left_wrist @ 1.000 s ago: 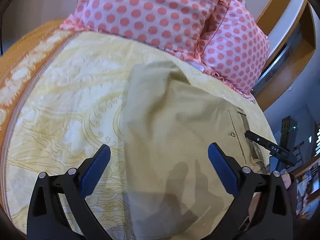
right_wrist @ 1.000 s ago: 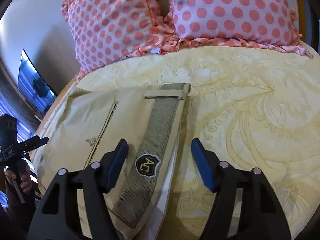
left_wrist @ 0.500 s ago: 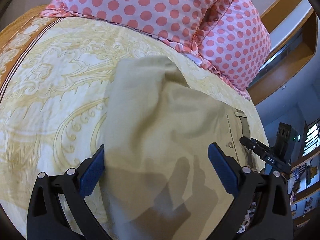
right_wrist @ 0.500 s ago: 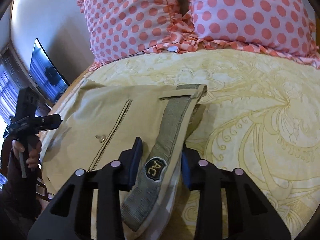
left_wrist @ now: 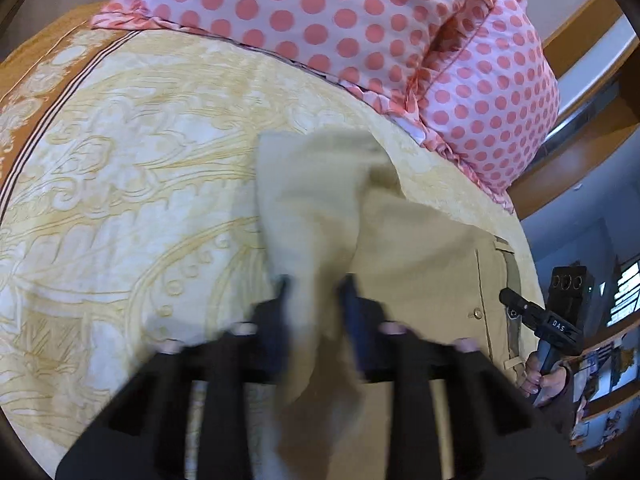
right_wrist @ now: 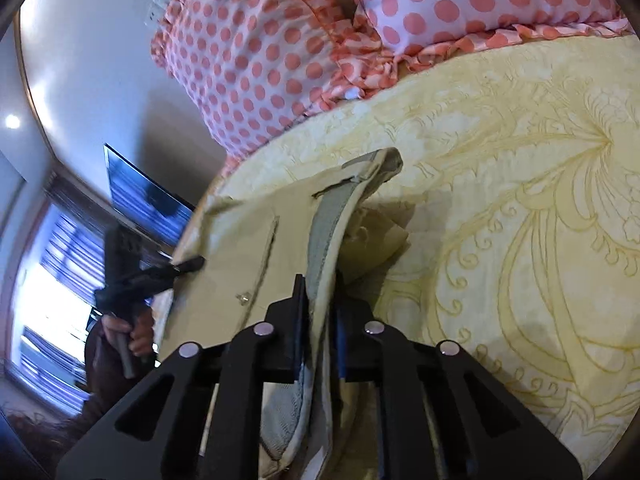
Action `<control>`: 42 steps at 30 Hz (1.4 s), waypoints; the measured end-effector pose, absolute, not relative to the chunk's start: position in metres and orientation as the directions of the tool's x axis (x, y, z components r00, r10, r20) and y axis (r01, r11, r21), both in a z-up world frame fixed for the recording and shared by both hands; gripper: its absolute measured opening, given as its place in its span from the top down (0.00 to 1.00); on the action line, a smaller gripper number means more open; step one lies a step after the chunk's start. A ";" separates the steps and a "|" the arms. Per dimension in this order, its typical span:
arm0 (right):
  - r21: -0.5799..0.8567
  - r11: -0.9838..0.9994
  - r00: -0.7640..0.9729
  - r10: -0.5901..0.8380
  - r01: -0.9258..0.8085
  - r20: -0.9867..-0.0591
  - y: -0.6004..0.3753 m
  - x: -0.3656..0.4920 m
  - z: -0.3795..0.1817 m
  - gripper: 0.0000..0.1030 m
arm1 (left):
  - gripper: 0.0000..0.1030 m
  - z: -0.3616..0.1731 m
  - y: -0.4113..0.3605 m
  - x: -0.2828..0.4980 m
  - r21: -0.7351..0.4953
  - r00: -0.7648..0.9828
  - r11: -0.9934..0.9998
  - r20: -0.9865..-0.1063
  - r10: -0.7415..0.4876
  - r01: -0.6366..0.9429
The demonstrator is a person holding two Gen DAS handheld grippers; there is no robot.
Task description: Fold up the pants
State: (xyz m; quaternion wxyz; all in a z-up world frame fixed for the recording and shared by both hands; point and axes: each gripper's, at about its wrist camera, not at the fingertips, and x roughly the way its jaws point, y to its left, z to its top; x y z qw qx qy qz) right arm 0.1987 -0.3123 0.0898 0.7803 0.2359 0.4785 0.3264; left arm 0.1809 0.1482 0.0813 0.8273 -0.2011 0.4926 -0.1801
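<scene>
Khaki pants (left_wrist: 420, 248) lie on a yellow patterned bedspread (left_wrist: 140, 168). My left gripper (left_wrist: 314, 300) is shut on a bunched leg end of the pants and lifts it off the bed. My right gripper (right_wrist: 322, 308) is shut on the grey-lined waistband (right_wrist: 324, 224) of the pants (right_wrist: 240, 248) and raises that edge. The right gripper (left_wrist: 536, 320) also shows at the right of the left wrist view; the left gripper (right_wrist: 160, 272) shows at the left of the right wrist view.
Two pink polka-dot pillows (left_wrist: 360, 28) (right_wrist: 280, 52) lie at the head of the bed. A wooden headboard (left_wrist: 580, 148) is at the right. A dark screen (right_wrist: 144, 196) and a bright window (right_wrist: 52, 280) stand beyond the bed's left edge.
Both grippers have closed on the pants: the left on the leg end, the right on the waistband. Both held parts have risen off the bedspread.
</scene>
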 end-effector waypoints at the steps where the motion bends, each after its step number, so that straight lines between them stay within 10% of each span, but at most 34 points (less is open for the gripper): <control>1: 0.688 0.664 0.333 0.745 -0.292 -0.578 -0.312 0.200 0.095 0.89 | 0.90 0.082 0.150 0.180 -0.517 0.451 0.850 -0.737 -0.504 0.105; 12: 0.595 0.737 0.473 0.669 -0.322 -0.573 -0.317 0.269 0.141 0.92 | 0.92 0.132 0.106 0.240 -0.371 0.600 0.911 -0.693 -0.399 0.179; 16: 0.517 0.841 0.439 0.530 -0.159 -0.725 -0.322 0.310 0.095 0.88 | 0.90 0.099 0.094 0.293 -0.363 0.522 0.927 -0.776 -0.354 0.091; 25: 0.502 0.832 0.516 0.544 -0.234 -0.662 -0.320 0.270 0.141 0.32 | 0.79 0.136 0.117 0.246 -0.369 0.650 0.924 -0.678 -0.344 0.104; 29: 0.593 0.765 0.396 0.640 -0.251 -0.658 -0.295 0.267 0.128 0.26 | 0.37 0.134 0.085 0.239 -0.440 0.572 0.872 -0.667 -0.478 0.215; 36: 0.701 0.713 0.389 0.648 -0.008 -0.655 -0.325 0.273 0.087 0.41 | 0.48 0.078 0.081 0.265 -0.456 0.478 0.886 -0.761 -0.439 0.087; 39: 0.525 0.847 0.467 0.499 -0.083 -0.730 -0.311 0.240 0.121 0.04 | 0.37 0.100 0.087 0.234 -0.408 0.533 0.906 -0.745 -0.401 0.112; 42: 0.369 0.908 0.557 0.413 -0.196 -0.720 -0.296 0.191 0.146 0.02 | 0.06 0.125 0.091 0.177 -0.255 0.648 0.958 -0.710 -0.276 0.129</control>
